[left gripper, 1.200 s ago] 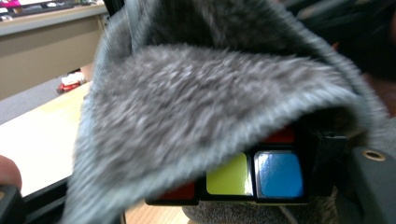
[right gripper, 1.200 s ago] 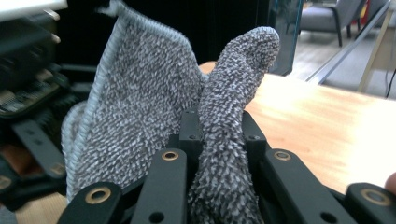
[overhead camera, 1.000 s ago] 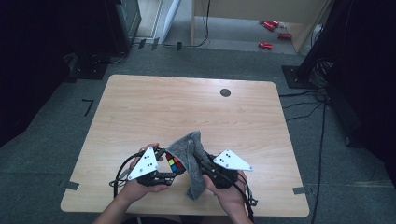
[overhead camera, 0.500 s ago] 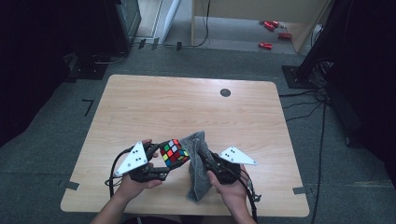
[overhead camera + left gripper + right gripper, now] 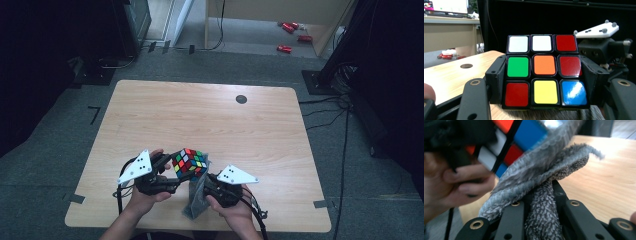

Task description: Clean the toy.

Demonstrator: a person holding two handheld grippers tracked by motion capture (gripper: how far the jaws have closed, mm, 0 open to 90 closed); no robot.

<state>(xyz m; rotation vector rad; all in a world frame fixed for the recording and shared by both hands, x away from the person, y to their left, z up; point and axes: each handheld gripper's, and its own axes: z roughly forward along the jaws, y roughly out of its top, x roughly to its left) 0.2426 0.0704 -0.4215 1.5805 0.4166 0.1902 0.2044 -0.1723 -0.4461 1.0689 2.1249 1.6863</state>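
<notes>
Pale wooden worktop, grey fuzzy microfibre cloth pinched tight in right gripper at near edge, touching the multicoloured puzzle cube, cube clamped between left gripper jaws above the worktop

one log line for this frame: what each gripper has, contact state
left gripper: shut on puzzle cube, held off table | right gripper: shut on grey cloth | contact: cloth against cube's lower side

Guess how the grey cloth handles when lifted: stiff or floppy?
Likely floppy: the cloth hangs in folds from the right tool. Probably light and grippy: its nubby pile bunches between the jaws. It likely drapes over the cube.
</notes>
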